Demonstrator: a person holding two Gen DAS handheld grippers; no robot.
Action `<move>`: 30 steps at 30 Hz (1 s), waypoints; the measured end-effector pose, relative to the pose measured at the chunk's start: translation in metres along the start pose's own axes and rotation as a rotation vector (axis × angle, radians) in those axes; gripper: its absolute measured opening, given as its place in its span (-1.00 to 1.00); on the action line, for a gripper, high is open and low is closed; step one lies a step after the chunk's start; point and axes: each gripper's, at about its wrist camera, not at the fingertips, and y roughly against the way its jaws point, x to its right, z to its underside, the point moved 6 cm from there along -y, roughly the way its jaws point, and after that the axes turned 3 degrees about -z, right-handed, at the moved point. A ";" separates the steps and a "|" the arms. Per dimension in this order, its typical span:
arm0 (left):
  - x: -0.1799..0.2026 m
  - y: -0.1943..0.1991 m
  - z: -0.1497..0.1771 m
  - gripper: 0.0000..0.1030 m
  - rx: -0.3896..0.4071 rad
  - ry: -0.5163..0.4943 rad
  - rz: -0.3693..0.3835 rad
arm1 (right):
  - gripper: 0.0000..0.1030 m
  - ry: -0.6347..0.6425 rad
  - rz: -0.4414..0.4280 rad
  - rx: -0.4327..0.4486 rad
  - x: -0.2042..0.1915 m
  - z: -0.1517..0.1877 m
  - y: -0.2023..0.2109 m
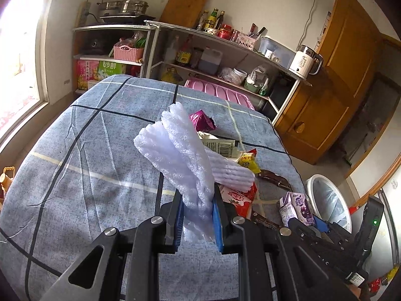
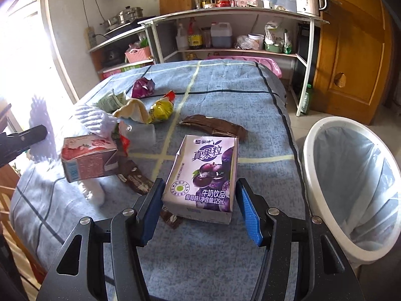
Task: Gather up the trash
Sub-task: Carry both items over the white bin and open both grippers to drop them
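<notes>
Gripping tight, my left gripper (image 1: pixel 198 215) pinches a white foam wrap (image 1: pixel 175 155) lifted above the blue checked table (image 1: pixel 82 150). Right of the table stands the lined bin (image 2: pixel 351 175). My right gripper (image 2: pixel 200 208) sits wide around the purple milk carton (image 2: pixel 208 173), pads apart from it.

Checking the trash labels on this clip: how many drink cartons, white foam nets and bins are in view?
Drink cartons: 2, purple carton, red carton
White foam nets: 2, held net in left gripper, lying net
Bins: 1, white bin
Total: 5
</notes>
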 end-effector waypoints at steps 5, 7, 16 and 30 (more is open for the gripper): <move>0.003 -0.001 -0.001 -0.60 -0.002 -0.009 0.006 | 0.09 -0.040 0.013 0.016 0.008 0.000 -0.002; 0.006 -0.001 -0.002 -0.60 -0.001 -0.015 0.008 | 0.08 -0.039 0.015 0.022 0.009 0.001 0.001; 0.045 0.011 -0.003 -0.60 0.017 -0.082 0.051 | 0.08 -0.073 -0.044 0.130 0.019 -0.011 0.043; 0.183 -0.021 0.011 -0.60 -0.058 -0.273 0.251 | 0.08 -0.187 0.055 0.196 0.113 -0.008 0.097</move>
